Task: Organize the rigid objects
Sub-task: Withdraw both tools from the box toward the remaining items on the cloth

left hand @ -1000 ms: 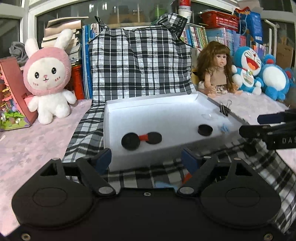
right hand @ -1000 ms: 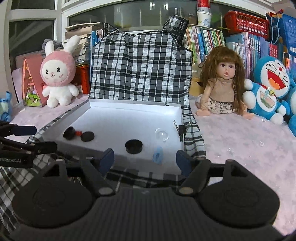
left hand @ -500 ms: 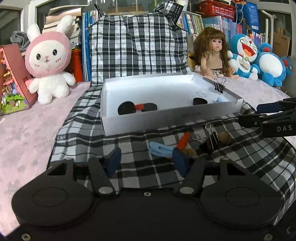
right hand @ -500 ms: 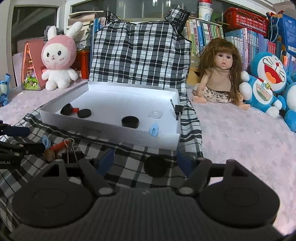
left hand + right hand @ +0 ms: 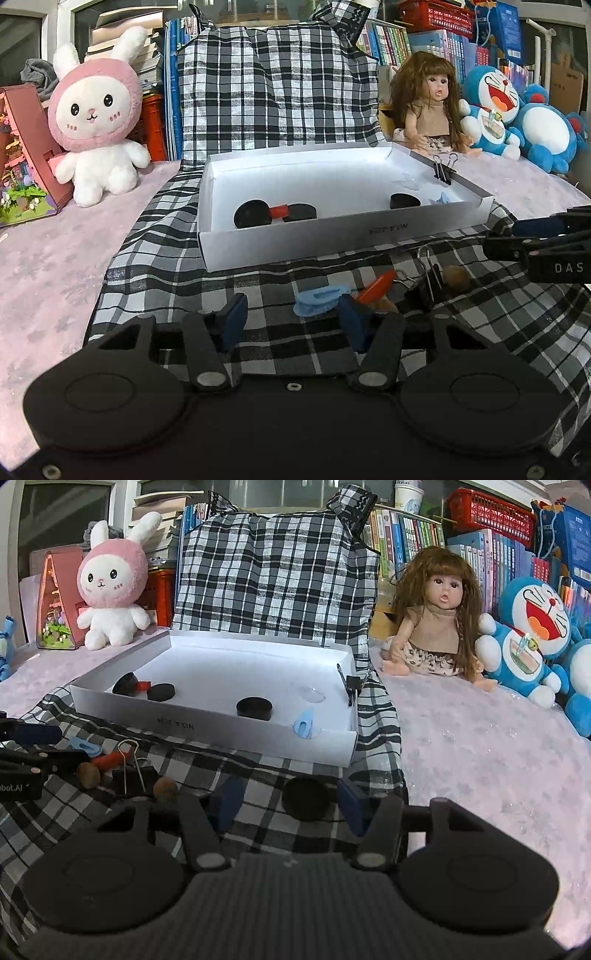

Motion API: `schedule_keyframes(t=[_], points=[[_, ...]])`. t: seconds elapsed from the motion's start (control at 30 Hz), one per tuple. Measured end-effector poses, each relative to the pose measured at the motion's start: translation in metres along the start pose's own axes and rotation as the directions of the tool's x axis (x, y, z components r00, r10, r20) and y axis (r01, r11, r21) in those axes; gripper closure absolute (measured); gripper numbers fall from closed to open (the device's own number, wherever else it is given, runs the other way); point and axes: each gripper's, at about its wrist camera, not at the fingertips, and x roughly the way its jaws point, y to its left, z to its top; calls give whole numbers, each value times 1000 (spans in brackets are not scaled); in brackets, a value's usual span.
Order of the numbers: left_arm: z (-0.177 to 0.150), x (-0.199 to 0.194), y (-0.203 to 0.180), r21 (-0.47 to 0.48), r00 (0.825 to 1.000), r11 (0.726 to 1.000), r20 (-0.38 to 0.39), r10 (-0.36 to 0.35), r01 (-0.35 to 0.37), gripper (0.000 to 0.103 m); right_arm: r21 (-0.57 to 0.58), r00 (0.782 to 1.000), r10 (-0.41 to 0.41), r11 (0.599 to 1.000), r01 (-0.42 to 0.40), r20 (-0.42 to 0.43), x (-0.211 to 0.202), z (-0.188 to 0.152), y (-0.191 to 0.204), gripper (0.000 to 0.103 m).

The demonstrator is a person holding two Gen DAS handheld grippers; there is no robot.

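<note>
Pick-up step, by my reading: the right tool [image 5: 286,805], jaws just narrowing but still apart, straddles a black disc [image 5: 306,804] at lower centre, untouched. The left tool [image 5: 291,319], also narrowing, empty, nears a blue clip [image 5: 317,302]. Next: clamp, lift into the white box [image 5: 221,722].

Through the right wrist view we see our right hand-held gripper [image 5: 290,803], its jaws just closing, straddling but not pressing a black disc [image 5: 306,804] on the plaid cloth [image 5: 258,771], just before the white box [image 5: 207,722] holding other discs [image 5: 254,708].
</note>
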Motion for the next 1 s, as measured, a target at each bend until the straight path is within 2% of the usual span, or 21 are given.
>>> schedule_keyframes(t=[0.4,0.5,0.6,0.63,0.67,0.8,0.87,1.0], points=[[-1,4,-4,-42,1000,999,1,-16,16,52,16,1000,6,1000,-6,-14,5,-2,0,43],[0,4,-3,-46,1000,999,-1,3,-3,63,20,1000,8,1000,-8,-14,6,-3,1,49],[-1,3,5,-64,1000,998,-9,18,-19,75,23,1000,9,1000,-8,-12,5,-3,1,58],[-2,2,8,-68,1000,997,-12,22,-22,76,25,1000,10,1000,-9,-12,5,-3,1,63],[-2,1,11,-70,1000,997,-12,26,-27,76,29,1000,11,1000,-10,-12,5,-3,1,68],[-4,-3,22,-65,999,997,-17,47,-48,76,38,1000,27,999,-27,-7,3,-2,2,68],[-6,-6,27,-64,998,996,-19,57,-58,75,35,999,34,999,-33,-4,1,-2,4,73],[-10,-13,36,-71,997,995,-20,68,-69,73,30,999,51,998,-51,-2,0,-1,9,73]])
